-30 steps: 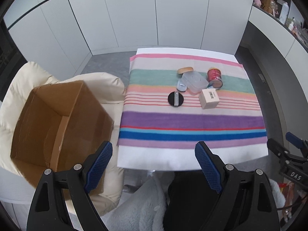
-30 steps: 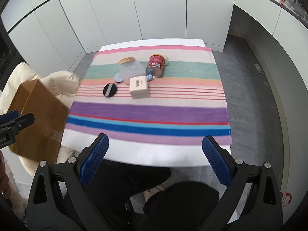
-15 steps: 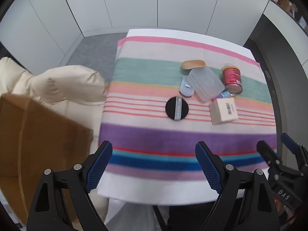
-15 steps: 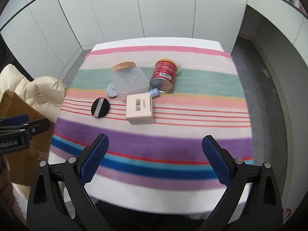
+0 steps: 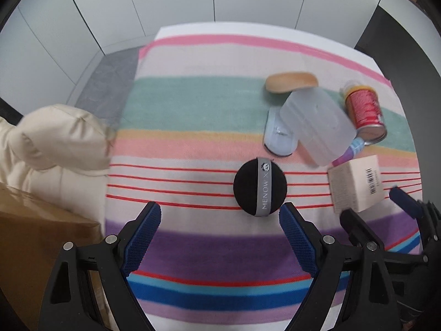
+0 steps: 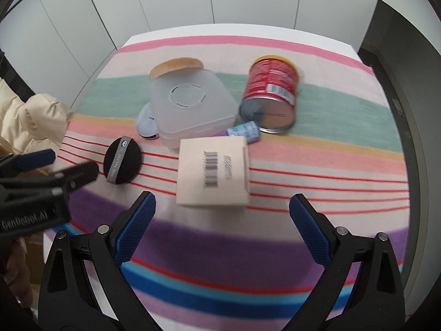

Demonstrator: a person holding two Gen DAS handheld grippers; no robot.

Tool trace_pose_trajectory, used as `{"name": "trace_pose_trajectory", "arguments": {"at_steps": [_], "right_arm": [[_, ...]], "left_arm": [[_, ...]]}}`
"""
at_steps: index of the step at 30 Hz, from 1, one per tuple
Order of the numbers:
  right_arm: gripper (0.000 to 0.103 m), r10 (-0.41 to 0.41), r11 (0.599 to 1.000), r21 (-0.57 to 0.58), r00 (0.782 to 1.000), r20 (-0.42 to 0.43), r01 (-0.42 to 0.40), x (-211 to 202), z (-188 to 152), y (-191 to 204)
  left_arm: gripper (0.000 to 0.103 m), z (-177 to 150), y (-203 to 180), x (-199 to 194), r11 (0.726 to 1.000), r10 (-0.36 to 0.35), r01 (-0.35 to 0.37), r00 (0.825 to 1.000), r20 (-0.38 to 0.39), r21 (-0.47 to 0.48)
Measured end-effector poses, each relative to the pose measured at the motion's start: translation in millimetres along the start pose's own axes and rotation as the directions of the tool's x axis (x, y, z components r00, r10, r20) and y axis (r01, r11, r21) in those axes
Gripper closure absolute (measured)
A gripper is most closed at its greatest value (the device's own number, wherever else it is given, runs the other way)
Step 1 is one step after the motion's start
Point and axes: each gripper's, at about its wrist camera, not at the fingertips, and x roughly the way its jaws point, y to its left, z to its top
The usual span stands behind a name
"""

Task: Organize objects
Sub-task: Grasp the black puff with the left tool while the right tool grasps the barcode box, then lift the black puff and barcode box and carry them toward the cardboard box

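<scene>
Room: white panelled walls; a desk [image 5: 176, 63] covered by a striped multicolour cloth, with a brown cardboard box [image 5: 41, 248] on a cream padded chair [image 5: 55, 138] beside it.
Objects: flat round black puff with a grey band [image 5: 260, 190], cream carton with a barcode [image 6: 213, 171], frosted square plastic container [image 6: 190, 102], red tin can on its side [image 6: 271, 91], clustered mid-desk.
Handling, puff: probably light and soft; a pinch across its edges should do.
Handling, carton: likely light, stiff card; take it by two opposite sides.
Handling, can: smooth and round, may roll.
Left gripper [image 5: 220, 215]: spread wide, empty, just short of the puff, touching nothing.
Right gripper [image 6: 222, 204]: spread wide, empty, hovering just short of the carton.
</scene>
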Motion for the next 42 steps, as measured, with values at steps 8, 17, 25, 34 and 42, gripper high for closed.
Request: {"name": "trace_pose_trajectory", "arguments": {"at_steps": [8,17,25,34,42], "right_arm": [[0.023,-0.023,0.999,-0.027,1.000,0.004,0.023,26,2,3],[0.049,-0.052,0.995,-0.080,0.998,0.035,0.054,24,-2,-9],[0.050,-0.055,0.997,-0.060,0.998,0.027,0.057,13,3,-16],[0.050,-0.063,0.995,-0.073,0.996,0.064,0.068,-26,16,-10],[0.050,-0.052,0.997,-0.056,0.993,0.105,0.058,-76,30,-3]], "left_arm": [[0.014,4,-10,21,0.999,-0.035,0.035,0.999,-0.003,0.018],[0.024,11,-25,42,1.000,-0.021,0.021,0.999,0.024,0.017],[0.057,10,-39,19,0.996,-0.018,0.011,0.997,0.080,0.089],[0.057,17,-33,-27,0.996,-0.003,-0.009,0.992,0.125,0.093],[0.057,20,-12,-83,0.999,0.001,-0.006,0.991,0.132,0.033]]}}
